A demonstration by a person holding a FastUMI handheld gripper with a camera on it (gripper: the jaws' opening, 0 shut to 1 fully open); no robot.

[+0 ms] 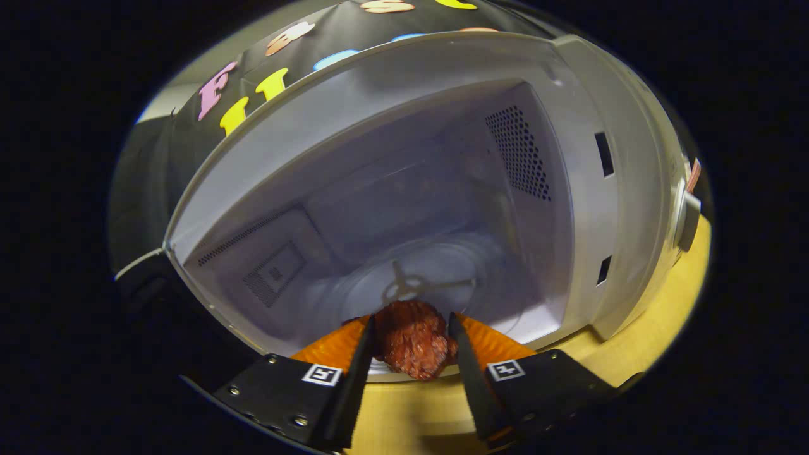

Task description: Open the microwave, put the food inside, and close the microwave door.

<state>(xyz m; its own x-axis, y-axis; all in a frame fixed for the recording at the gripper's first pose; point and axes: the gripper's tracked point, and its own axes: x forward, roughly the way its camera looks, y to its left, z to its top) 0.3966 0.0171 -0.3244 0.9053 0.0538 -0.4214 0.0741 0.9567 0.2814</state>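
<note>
The gripper [412,335] sits at the bottom centre of the frame, its two fingers clamped on the food [414,346], a lumpy reddish-brown piece held between them. The food hangs at the threshold of the microwave [404,189], just over the lower front lip of the opening, with the table [638,354] showing below and to the lower right.

The microwave fills the middle of the frame, tilted in this view, with its cavity wide open. The door [142,278] shows as a dark edge at the lower left, swung aside. Inside, the turntable [436,284] lies just beyond the fingers, with a three-armed support visible through the glass. A perforated vent [519,155] sits on the cavity wall in the upper right, and a smaller vent panel [272,275] sits on the wall at the centre left. Two dark latch slots [604,153] mark the front frame on the right.

Each finger mount carries a small square black-and-white marker [322,374]; these hold patterns, not words. No brand or readable writing shows on the microwave.
</note>
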